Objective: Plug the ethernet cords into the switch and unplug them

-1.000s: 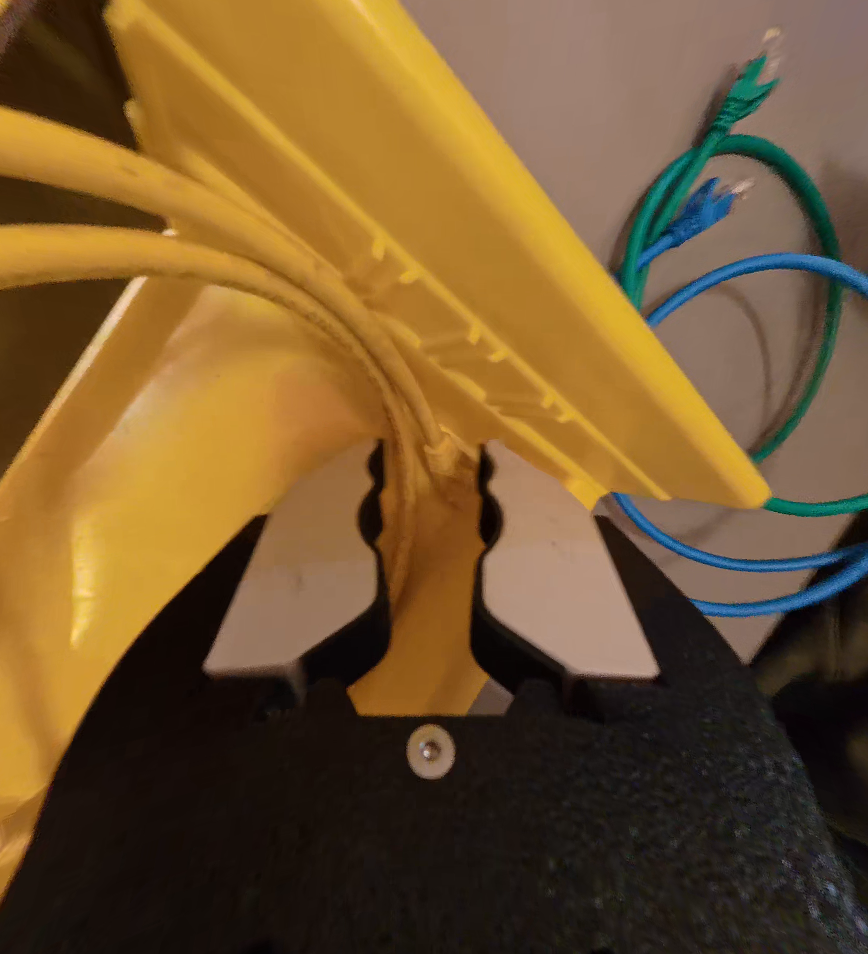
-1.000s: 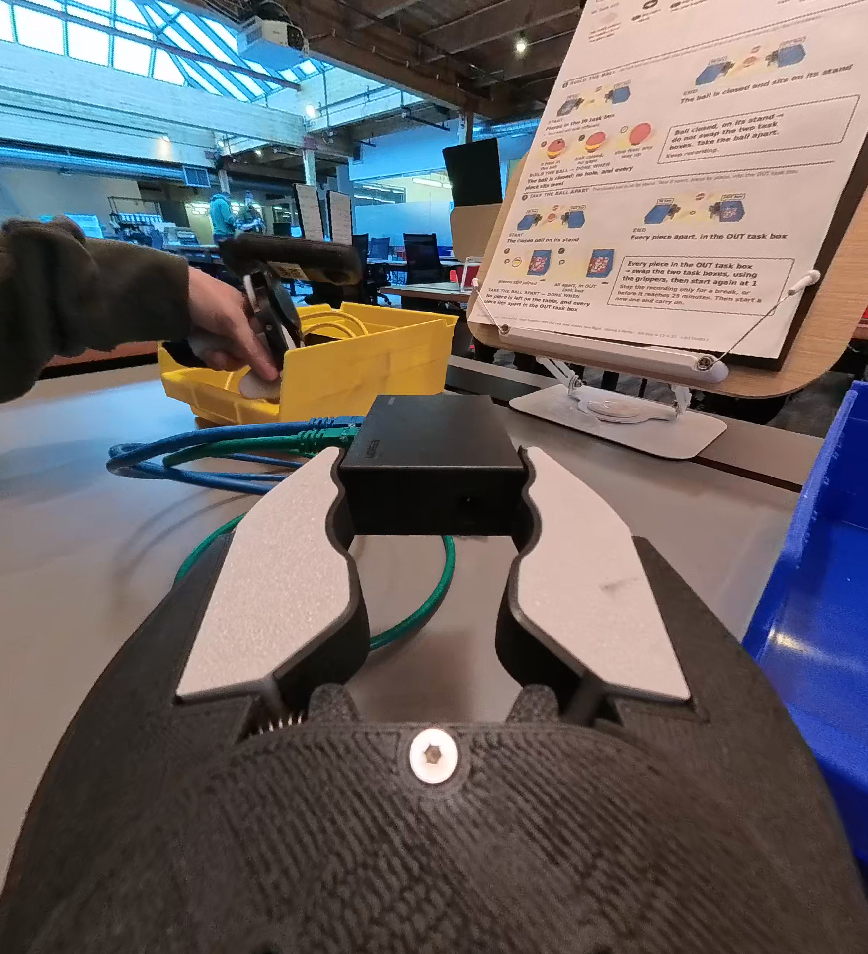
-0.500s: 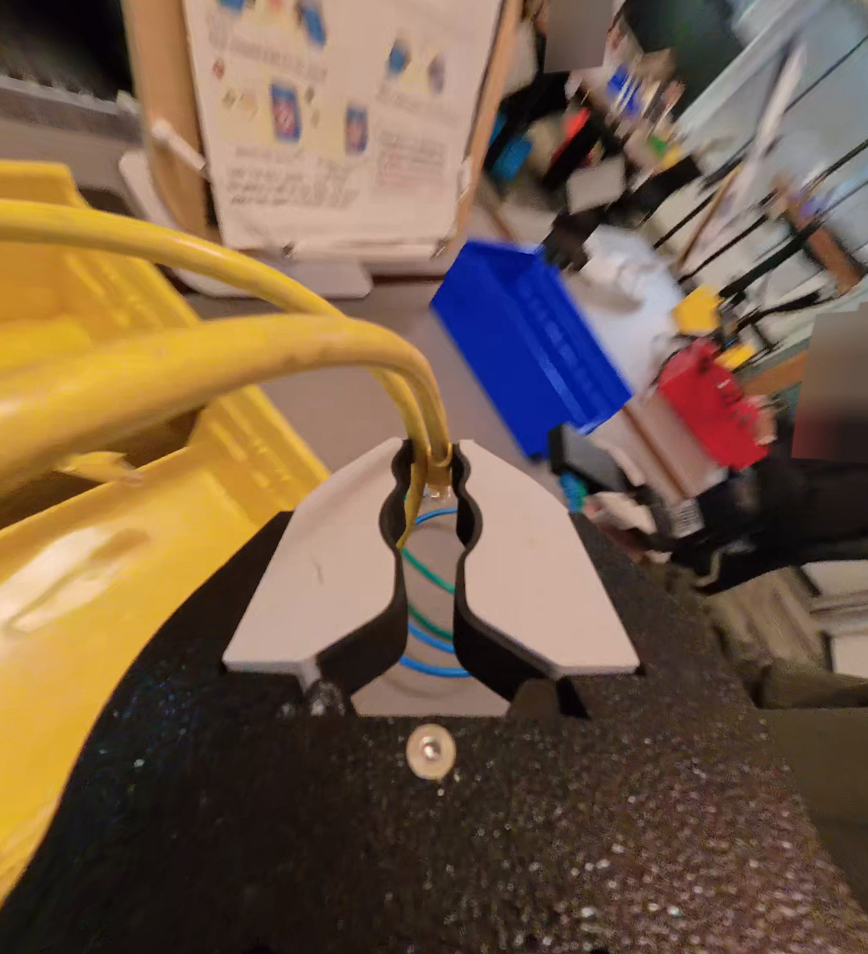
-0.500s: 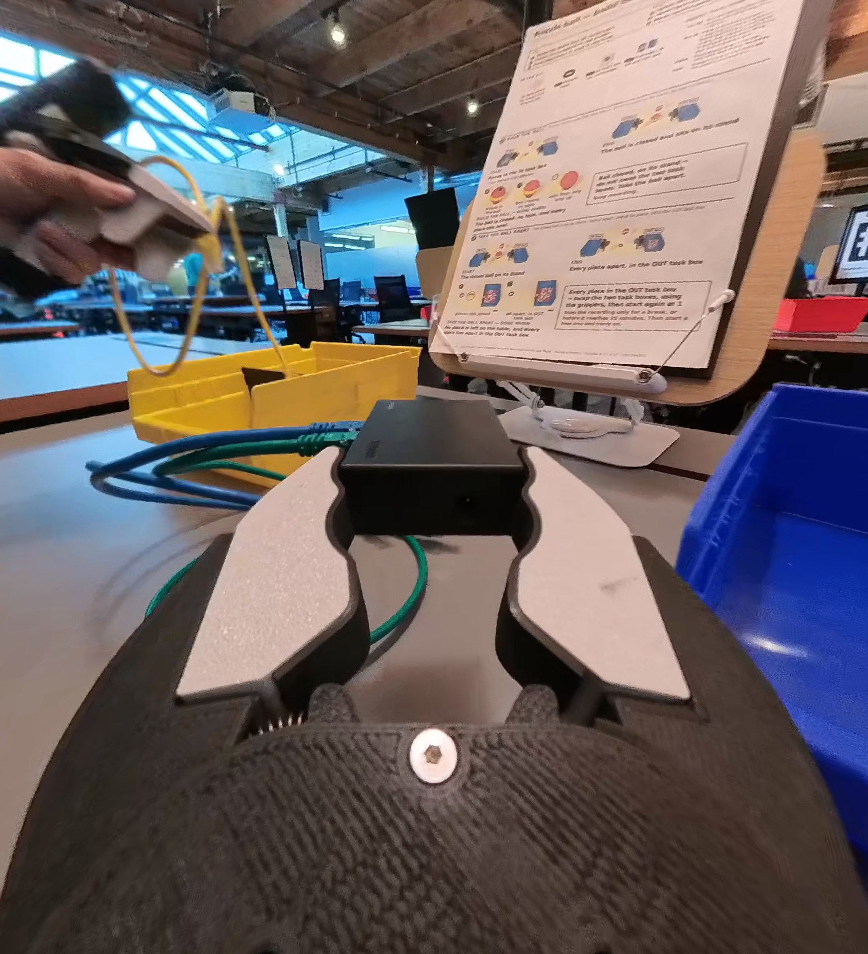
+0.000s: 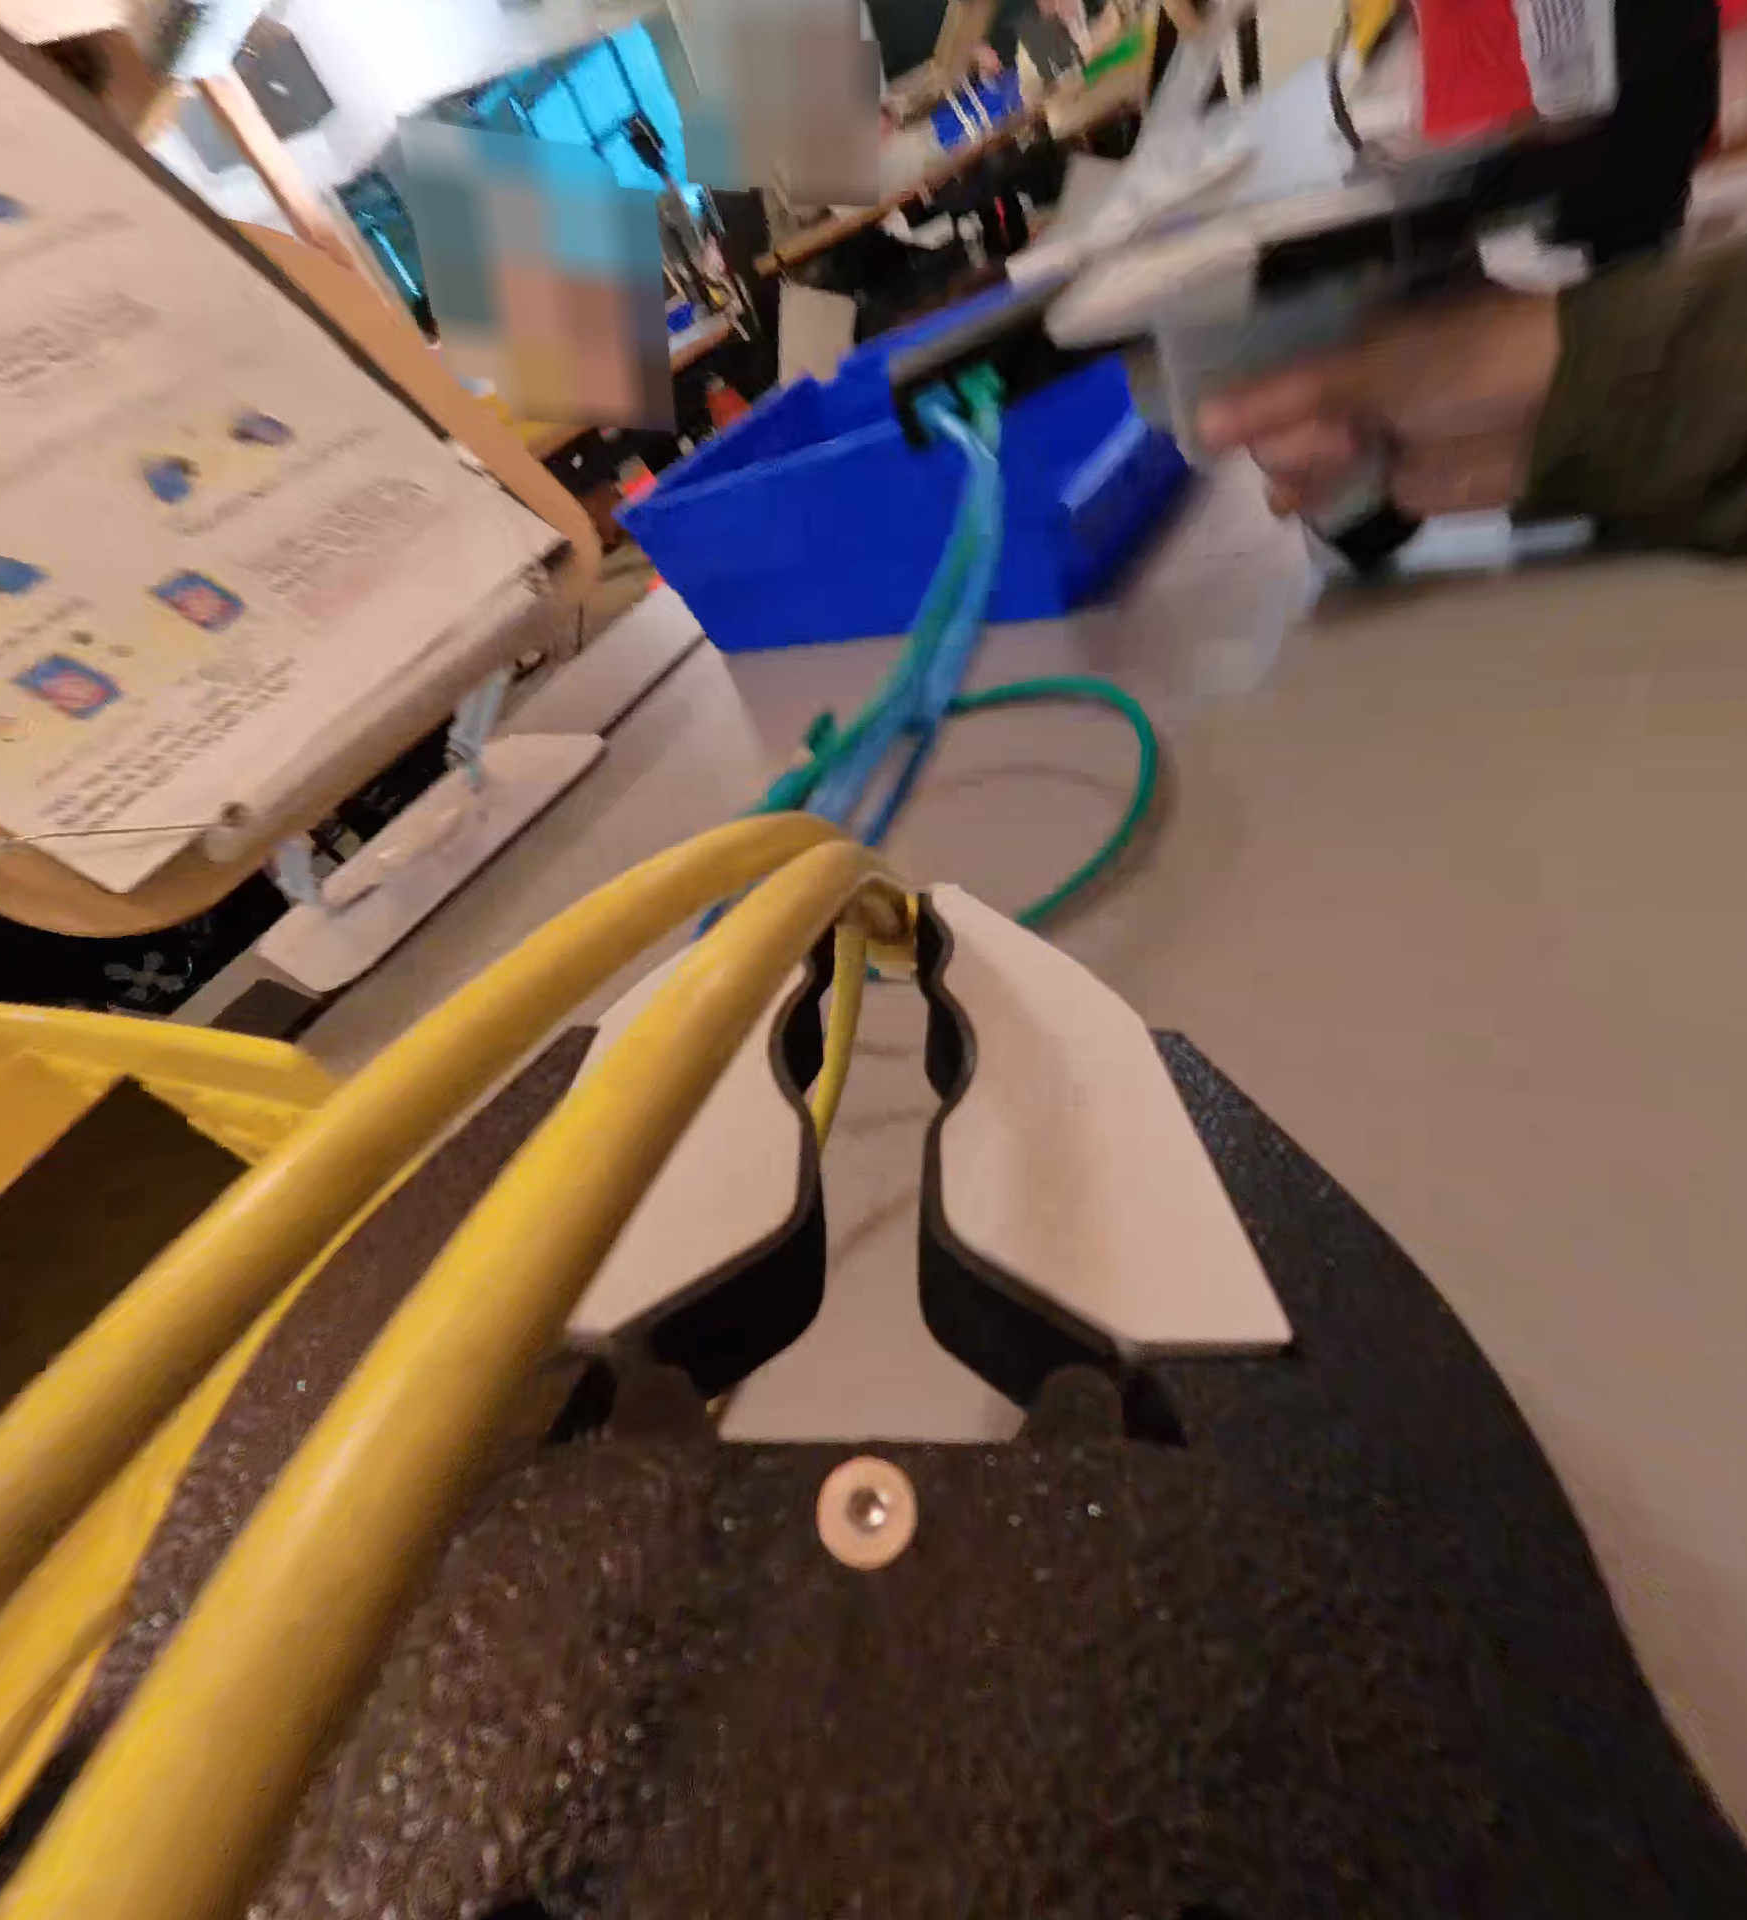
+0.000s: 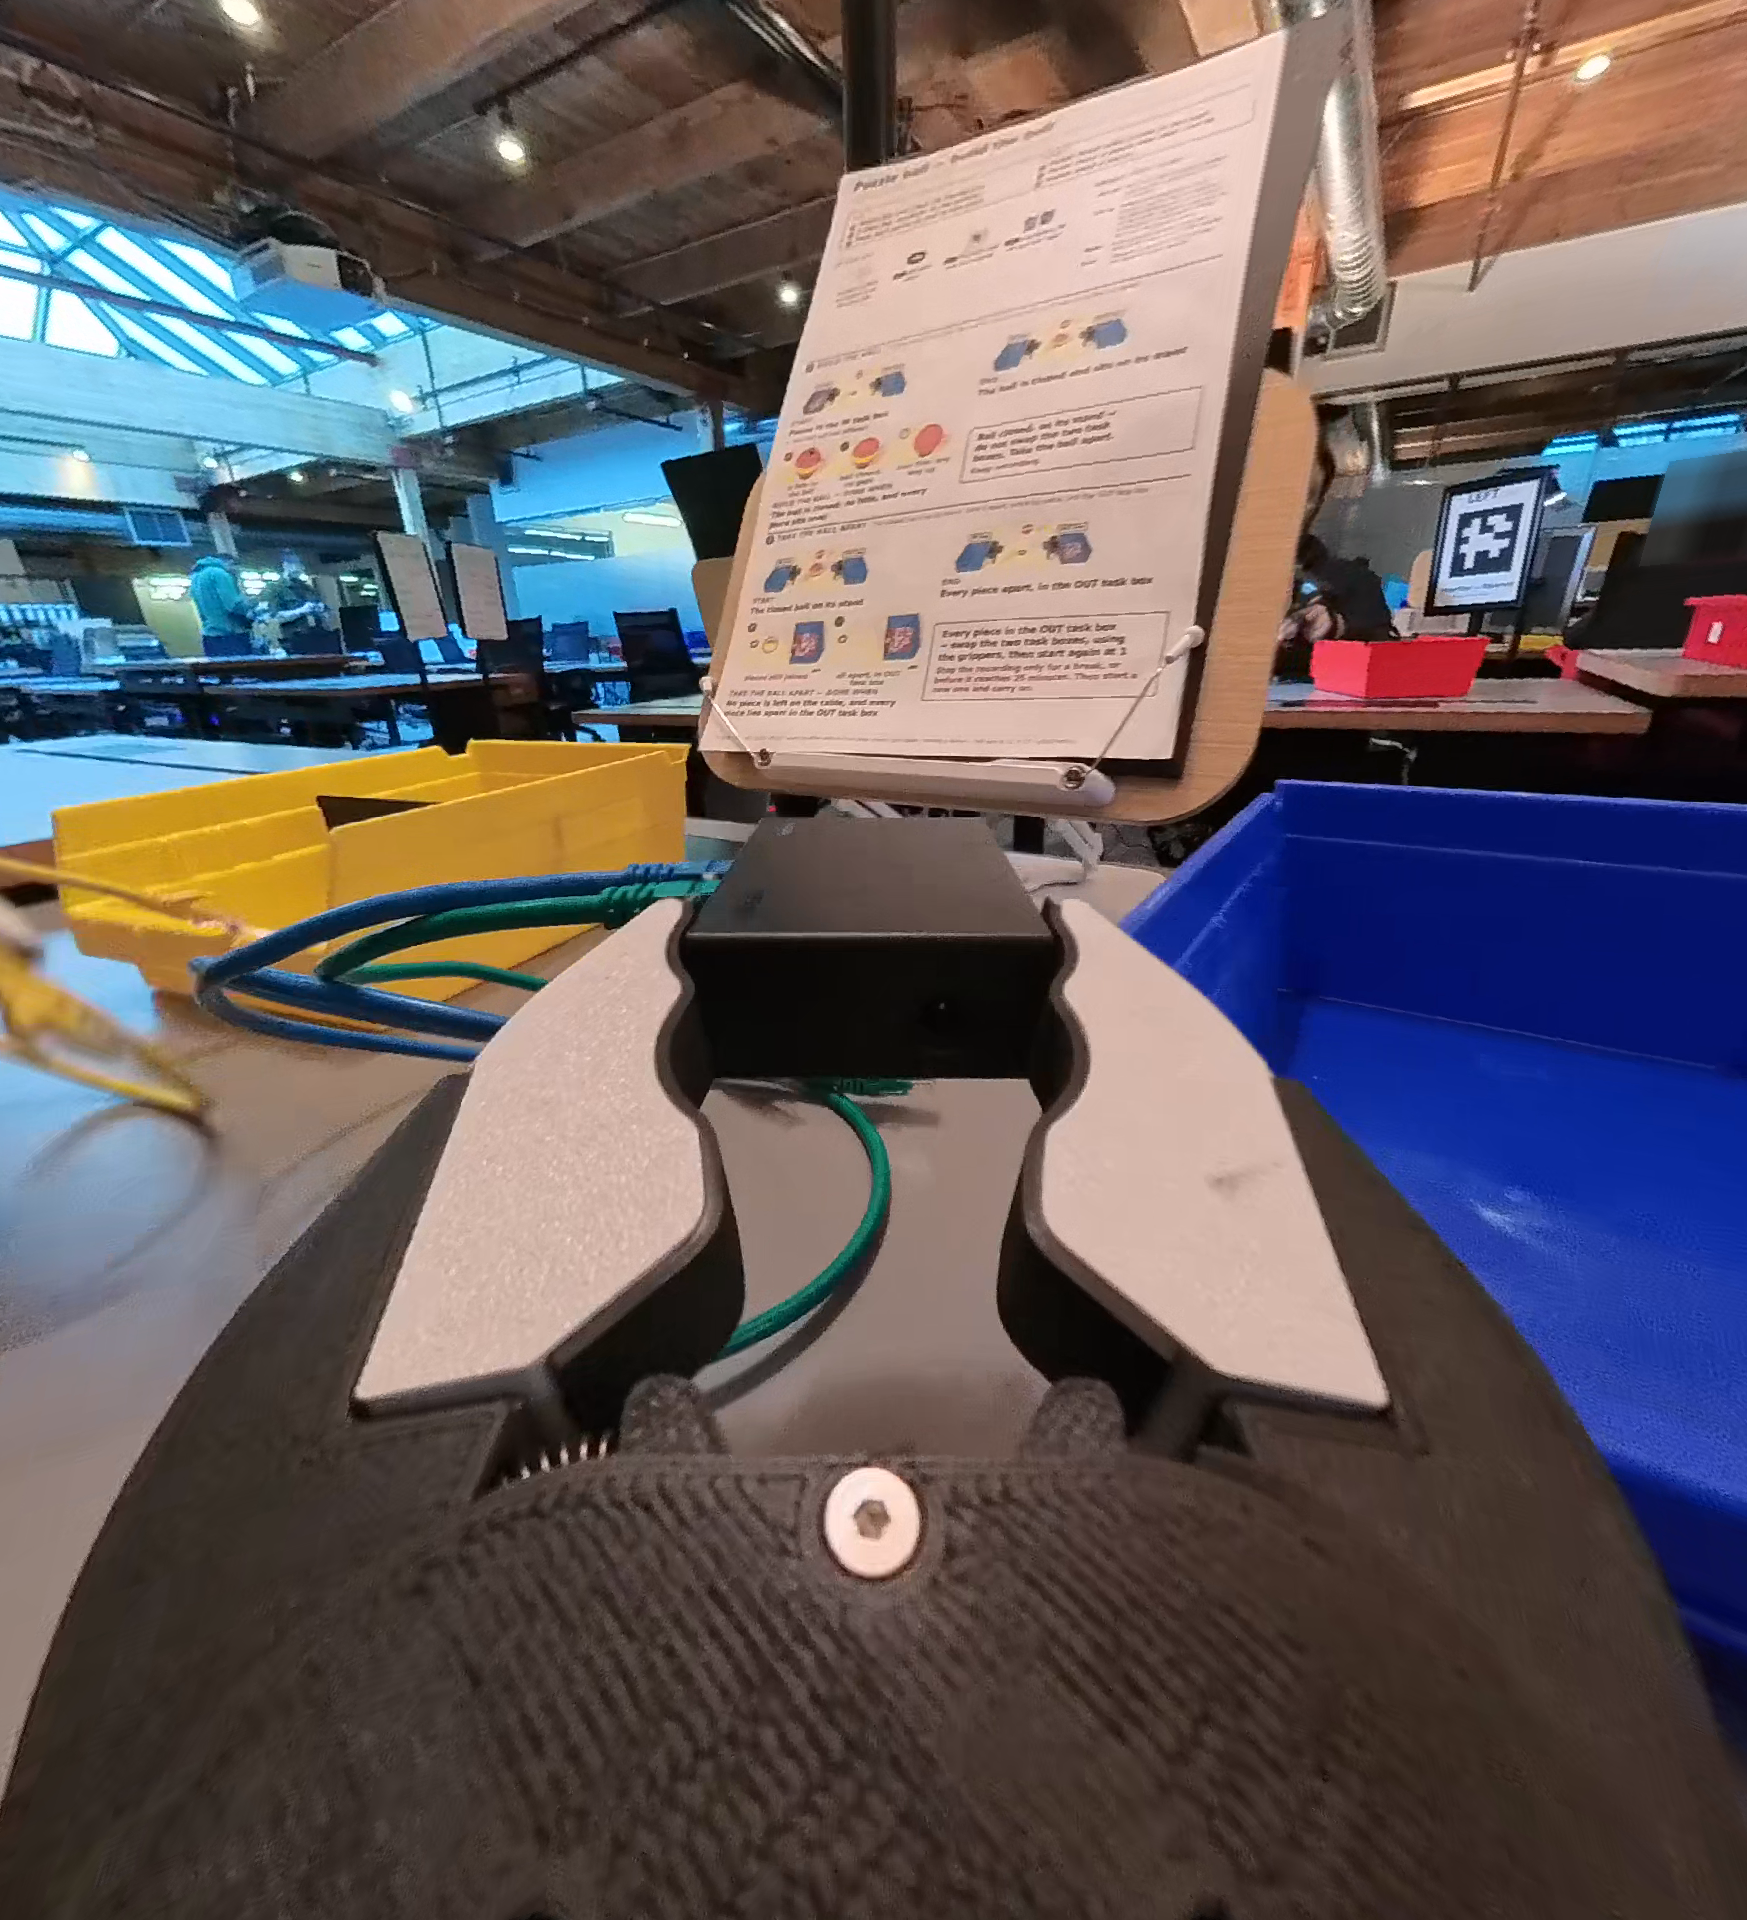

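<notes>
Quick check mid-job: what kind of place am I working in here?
Likely a large shared workshop or data-collection lab: rows of work tables, coloured parts bins like the blue bin, and an instruction sheet on a stand.

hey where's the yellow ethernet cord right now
In the left wrist view, the yellow cord is pinched at the tips of the left hand-held gripper, looping back left over the yellow bin.

The left tongs (image 5: 884, 925), low in the frame's centre, were nipped together at the tips, while the right tongs (image 6: 869, 935) gripped at mid-frame with fingers (image 6: 557, 1153) spread, and that hand (image 5: 1388, 416) showed blurred at the left view's upper right.
</notes>
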`<control>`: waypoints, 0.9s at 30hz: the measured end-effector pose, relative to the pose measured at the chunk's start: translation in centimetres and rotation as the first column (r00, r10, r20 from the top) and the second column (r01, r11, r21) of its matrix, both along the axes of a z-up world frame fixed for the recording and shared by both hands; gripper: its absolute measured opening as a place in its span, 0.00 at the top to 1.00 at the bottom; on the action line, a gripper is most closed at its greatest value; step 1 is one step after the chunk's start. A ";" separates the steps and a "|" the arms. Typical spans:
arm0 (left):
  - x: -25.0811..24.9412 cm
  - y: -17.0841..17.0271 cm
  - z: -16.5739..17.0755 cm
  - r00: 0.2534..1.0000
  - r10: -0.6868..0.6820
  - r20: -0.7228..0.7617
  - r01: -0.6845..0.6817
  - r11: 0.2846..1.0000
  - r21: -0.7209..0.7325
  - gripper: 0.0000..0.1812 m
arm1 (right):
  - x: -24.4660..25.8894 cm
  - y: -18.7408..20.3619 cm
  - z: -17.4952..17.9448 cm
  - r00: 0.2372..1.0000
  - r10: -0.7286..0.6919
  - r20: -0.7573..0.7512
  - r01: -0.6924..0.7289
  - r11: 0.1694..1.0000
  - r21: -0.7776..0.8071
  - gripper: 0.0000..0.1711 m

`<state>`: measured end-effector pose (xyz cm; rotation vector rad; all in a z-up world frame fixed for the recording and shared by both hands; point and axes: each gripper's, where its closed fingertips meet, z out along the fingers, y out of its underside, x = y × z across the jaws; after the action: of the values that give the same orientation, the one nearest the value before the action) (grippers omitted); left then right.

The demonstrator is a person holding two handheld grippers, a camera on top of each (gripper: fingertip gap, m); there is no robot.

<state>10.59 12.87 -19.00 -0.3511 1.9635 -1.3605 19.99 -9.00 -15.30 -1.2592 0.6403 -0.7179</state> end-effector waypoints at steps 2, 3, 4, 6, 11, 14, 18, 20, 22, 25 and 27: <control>-1.5 -1.2 -2.6 0.998 -0.052 -0.018 0.054 0.991 0.122 0.92 | 0.1 -0.5 0.1 1.000 -0.008 -0.005 0.008 1.000 0.023 0.64; -2.1 -1.6 -3.7 0.995 -0.071 -0.064 0.081 0.982 0.172 0.92 | 0.1 -0.6 0.1 1.000 -0.007 -0.007 0.008 1.000 0.030 0.64; -2.7 -1.9 -4.4 0.989 -0.085 -0.123 0.109 0.974 0.201 0.90 | 0.1 -0.6 0.1 1.000 -0.006 -0.006 0.007 1.000 0.029 0.64; -4.2 -2.2 -5.7 0.949 -0.116 -0.292 0.189 0.953 0.235 0.82 | 0.0 -0.3 0.0 1.000 -0.002 -0.001 0.002 1.000 0.009 0.64; -6.1 0.0 -7.3 0.740 0.043 -0.672 0.211 0.933 0.292 0.70 | -0.1 0.4 -0.1 1.000 0.010 0.013 -0.009 0.999 -0.036 0.64; -8.0 1.2 -7.1 0.511 0.103 -0.853 0.202 0.951 0.236 0.69 | 0.0 0.3 -0.1 1.000 0.016 0.006 -0.016 1.000 -0.023 0.64; -11.5 2.9 -6.2 0.201 0.056 -0.978 0.223 0.970 0.101 0.70 | -0.1 0.4 -0.1 1.000 0.021 0.007 -0.021 0.999 -0.031 0.64; -13.8 3.8 -5.8 0.119 0.017 -0.993 0.297 0.953 0.052 0.72 | -0.1 0.5 -0.1 1.000 0.025 0.009 -0.025 0.999 -0.034 0.64; -16.5 4.4 -5.2 0.044 -0.028 -0.999 0.386 0.923 -0.009 0.71 | -0.1 0.4 -0.1 1.000 0.027 0.006 -0.026 0.999 -0.030 0.64; -21.5 4.4 -3.3 -0.113 -0.169 -0.979 0.518 0.831 -0.203 0.71 | 0.0 0.4 -0.1 1.000 0.029 0.004 -0.029 0.999 -0.027 0.64; -23.2 4.3 -2.7 -0.153 -0.229 -0.961 0.549 0.789 -0.275 0.73 | -0.1 0.5 -0.1 1.000 0.029 0.005 -0.029 0.999 -0.028 0.64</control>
<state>-12.62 17.18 -21.73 -0.8266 3.7956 -1.1959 19.94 -8.54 -15.41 -1.2898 0.6080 -0.7082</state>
